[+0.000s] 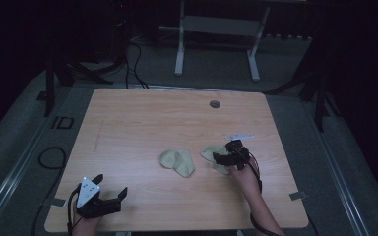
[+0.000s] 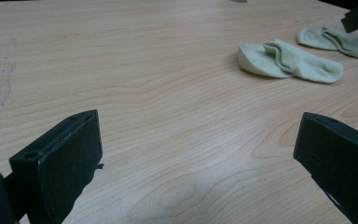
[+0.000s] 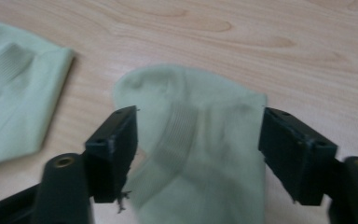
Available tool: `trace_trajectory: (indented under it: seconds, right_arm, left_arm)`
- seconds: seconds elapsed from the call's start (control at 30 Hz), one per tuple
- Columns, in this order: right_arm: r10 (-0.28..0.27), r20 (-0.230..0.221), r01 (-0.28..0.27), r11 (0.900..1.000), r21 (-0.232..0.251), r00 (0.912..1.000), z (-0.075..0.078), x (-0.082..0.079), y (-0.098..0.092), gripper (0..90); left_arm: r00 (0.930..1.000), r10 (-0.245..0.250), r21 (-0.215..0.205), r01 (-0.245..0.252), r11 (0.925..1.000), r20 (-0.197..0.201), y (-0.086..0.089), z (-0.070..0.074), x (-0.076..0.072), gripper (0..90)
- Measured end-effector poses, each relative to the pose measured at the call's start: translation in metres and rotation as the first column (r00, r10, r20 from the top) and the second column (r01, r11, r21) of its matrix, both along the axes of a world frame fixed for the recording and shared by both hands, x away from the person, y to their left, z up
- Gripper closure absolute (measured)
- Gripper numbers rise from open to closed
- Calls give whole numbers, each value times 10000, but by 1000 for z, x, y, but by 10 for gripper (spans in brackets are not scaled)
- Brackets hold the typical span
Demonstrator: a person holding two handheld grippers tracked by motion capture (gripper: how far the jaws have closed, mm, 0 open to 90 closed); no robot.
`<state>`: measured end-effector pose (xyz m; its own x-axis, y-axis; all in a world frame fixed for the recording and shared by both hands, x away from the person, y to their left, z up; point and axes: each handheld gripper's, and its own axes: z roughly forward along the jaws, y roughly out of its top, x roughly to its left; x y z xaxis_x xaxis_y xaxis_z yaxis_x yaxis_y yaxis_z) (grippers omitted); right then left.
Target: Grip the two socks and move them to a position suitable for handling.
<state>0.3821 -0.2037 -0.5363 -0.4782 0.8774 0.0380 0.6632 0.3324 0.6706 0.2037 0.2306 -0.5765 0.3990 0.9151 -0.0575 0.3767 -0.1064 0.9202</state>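
A pale green sock (image 3: pixel 200 154) lies flat on the wooden table (image 1: pixel 128 128), right of its folded twin (image 1: pixel 177 162). The right gripper (image 3: pixel 198 140) hovers over it, jaws wide. The left gripper (image 1: pixel 109 192) rests near the table's front-left corner, jaws also wide.

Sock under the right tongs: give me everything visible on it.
The sock under the right tongs is pale green, soft knit with a ribbed band running diagonally across it. It lies flat and slightly rumpled on the wooden table, right of the second, similar sock and apart from it. The right tongs sit over it with jaws open on either side of the fabric, not yet closed on it. Whether the jaw tips touch the fabric can't be told.
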Motion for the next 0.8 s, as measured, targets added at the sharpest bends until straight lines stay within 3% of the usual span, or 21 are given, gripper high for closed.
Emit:
trace_trajectory:
  seconds: [0.27, 0.4, 0.43, 0.5, 0.63, 0.8]
  right_arm:
    - [-183, -318, 165, 9982, -569, 9993, -15, 20, 11, 314]
    - [-155, -11, 153, 9946, -1024, 9999, -19, 18, 14, 341]
    - [-145, 45, 149, 9948, -1004, 9999, -19, 17, 14, 372]
    - [-204, 160, 219, 9947, -1001, 9997, -18, 14, 15, 516]
    - [-31, 274, 67, 9907, -1356, 9996, -17, 11, 18, 758]
    - [101, 31, -97, 9938, -1109, 9999, -7, 8, 16, 798]
  left_arm:
    - [10000, 18, -47, -18, 10000, 49, 2, 0, 0, 9]
    - [10000, 60, 22, -60, 10000, 33, 3, 0, 0, 9]
    - [10000, 80, 33, -80, 10000, 34, 3, 0, 0, 9]
    - [9999, 127, 9, -127, 9999, 53, 4, 0, -1, 9]
    - [9999, 136, -87, -136, 9999, 58, 4, 0, -2, 9]
    - [10000, 68, -29, -68, 10000, 28, 3, 0, -1, 9]
